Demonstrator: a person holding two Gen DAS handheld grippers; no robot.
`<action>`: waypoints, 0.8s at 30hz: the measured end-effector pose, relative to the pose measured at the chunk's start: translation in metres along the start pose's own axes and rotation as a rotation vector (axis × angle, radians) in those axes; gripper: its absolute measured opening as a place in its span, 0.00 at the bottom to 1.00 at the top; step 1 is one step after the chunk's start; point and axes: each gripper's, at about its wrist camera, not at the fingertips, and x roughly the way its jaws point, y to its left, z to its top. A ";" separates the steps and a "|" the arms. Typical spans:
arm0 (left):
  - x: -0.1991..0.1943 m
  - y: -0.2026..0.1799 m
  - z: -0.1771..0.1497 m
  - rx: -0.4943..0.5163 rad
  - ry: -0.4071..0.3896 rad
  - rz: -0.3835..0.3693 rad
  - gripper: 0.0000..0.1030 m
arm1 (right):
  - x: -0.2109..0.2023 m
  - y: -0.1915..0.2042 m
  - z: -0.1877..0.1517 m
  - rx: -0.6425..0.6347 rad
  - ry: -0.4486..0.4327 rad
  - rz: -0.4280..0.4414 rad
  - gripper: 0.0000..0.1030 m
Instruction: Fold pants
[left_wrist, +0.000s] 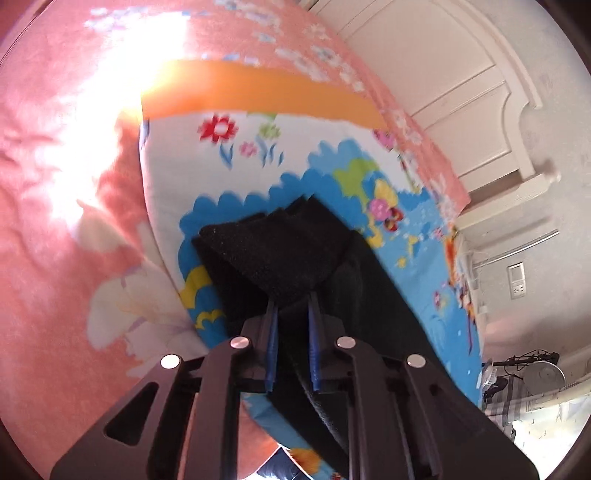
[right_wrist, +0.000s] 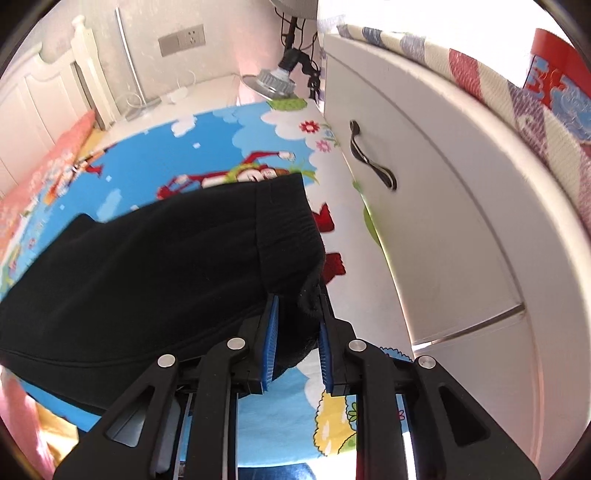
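Pants (right_wrist: 155, 266) on play mat (right_wrist: 177, 155), cabinet (right_wrist: 436, 206) to its right

White cabinet (right_wrist: 443, 229), cartoon play mat (right_wrist: 155, 162), pink blanket (left_wrist: 55, 184)

Cartoon-print play mat (right_wrist: 207, 147) on a pink bedspread (left_wrist: 55, 229), white drawer cabinet (right_wrist: 443, 206) beside it, wall socket (right_wrist: 181, 39) behind

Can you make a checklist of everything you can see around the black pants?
Surface: cartoon mat over a pink blanket.
Job's things: black pants, partly lifted off the mat.
Clutter: nothing seen on the mat.
Grippers: left gripper shut on pants; right gripper shut on the pants' waistband edge.
Cables: white cords on the floor by the wall.
Surroundings: white cabinet with a dark handle, wall socket, fan base, white doors.
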 end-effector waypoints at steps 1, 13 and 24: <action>-0.003 -0.003 0.002 0.006 -0.009 0.000 0.13 | -0.004 0.001 -0.001 -0.006 -0.004 -0.002 0.18; -0.012 0.002 0.004 -0.042 -0.046 0.043 0.14 | 0.009 0.003 -0.007 -0.036 0.014 -0.024 0.18; -0.007 -0.048 -0.148 0.072 0.319 -0.212 0.43 | 0.065 0.003 -0.006 -0.095 0.050 -0.067 0.19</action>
